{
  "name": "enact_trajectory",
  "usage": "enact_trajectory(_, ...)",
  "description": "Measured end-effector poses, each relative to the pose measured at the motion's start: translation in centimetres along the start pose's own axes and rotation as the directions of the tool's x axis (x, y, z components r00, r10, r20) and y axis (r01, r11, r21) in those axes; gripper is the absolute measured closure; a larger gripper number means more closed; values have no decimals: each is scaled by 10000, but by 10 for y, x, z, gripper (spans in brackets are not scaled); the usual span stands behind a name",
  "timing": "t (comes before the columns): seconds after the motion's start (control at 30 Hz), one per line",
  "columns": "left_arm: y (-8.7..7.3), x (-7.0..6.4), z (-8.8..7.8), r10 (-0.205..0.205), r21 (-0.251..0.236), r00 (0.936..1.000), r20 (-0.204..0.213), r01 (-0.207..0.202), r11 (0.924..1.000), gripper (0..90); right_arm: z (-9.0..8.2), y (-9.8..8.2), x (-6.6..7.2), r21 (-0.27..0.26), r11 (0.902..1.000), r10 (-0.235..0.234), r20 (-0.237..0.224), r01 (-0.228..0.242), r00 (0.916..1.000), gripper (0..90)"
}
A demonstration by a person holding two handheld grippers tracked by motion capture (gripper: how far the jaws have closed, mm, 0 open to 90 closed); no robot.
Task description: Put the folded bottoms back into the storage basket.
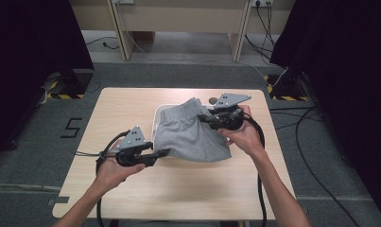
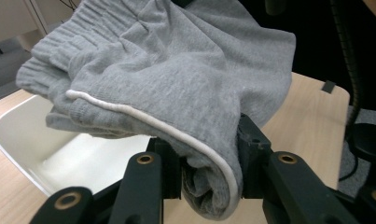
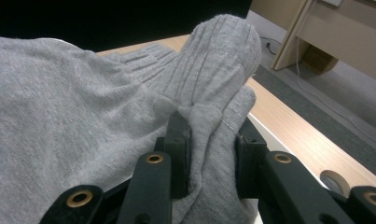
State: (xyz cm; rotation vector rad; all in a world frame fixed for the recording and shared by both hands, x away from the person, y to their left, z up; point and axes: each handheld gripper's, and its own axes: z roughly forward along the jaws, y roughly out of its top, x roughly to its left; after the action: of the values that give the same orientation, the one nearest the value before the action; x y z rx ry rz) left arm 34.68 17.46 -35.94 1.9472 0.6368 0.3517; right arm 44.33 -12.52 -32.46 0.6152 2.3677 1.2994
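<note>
Grey shorts (image 1: 193, 135) with white piping hang between both grippers, just above a white tray (image 1: 156, 124) on the wooden table (image 1: 178, 189). My left gripper (image 1: 165, 152) is shut on a hem corner of the grey shorts (image 2: 176, 88); the white-edged fabric bunches between its jaws, and the left gripper (image 2: 209, 168) holds it over the white tray (image 2: 22, 140). My right gripper (image 1: 203, 117) is shut on the ribbed waistband; in the right gripper view the grey shorts (image 3: 83, 121) fold up between the jaws of the right gripper (image 3: 211, 158).
A round cable hole (image 1: 212, 100) sits near the table's far edge, beside the right gripper. Black cables (image 1: 316, 156) trail over the grey floor at the right. Wooden desk legs (image 1: 119, 28) stand beyond the table. Dark curtains flank both sides.
</note>
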Motion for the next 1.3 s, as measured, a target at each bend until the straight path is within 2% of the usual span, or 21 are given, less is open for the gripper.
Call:
enact_trajectory(0.2, 1, 14, 12, -158, 55, 9996, -244, 159, 9999, 670, 10, 2, -12, 108, 9998, 168, 172, -170, 9997, 726)
enact_trajectory(0.77, -1, 44, 43, -695, 125, 9949, -735, 706, 9974, 670, 38, 6, -39, 512, 9979, 352, 622, -384, 9974, 726)
enact_trajectory(0.93, -4, 53, 52, -794, 310, 9927, -908, 825, 9961, 670, 46, 7, -46, 665, 9968, 390, 740, -440, 9965, 725)
enact_trajectory(1.13, -7, 58, 64, -709, 465, 9910, -1133, 766, 9960, 670, 57, 5, -53, 935, 9944, 422, 845, -501, 9955, 725)
enact_trajectory(1.3, -10, 63, 72, -851, 715, 9900, -1129, 935, 9930, 670, 68, -1, -59, 1135, 9912, 594, 833, -687, 9948, 725)
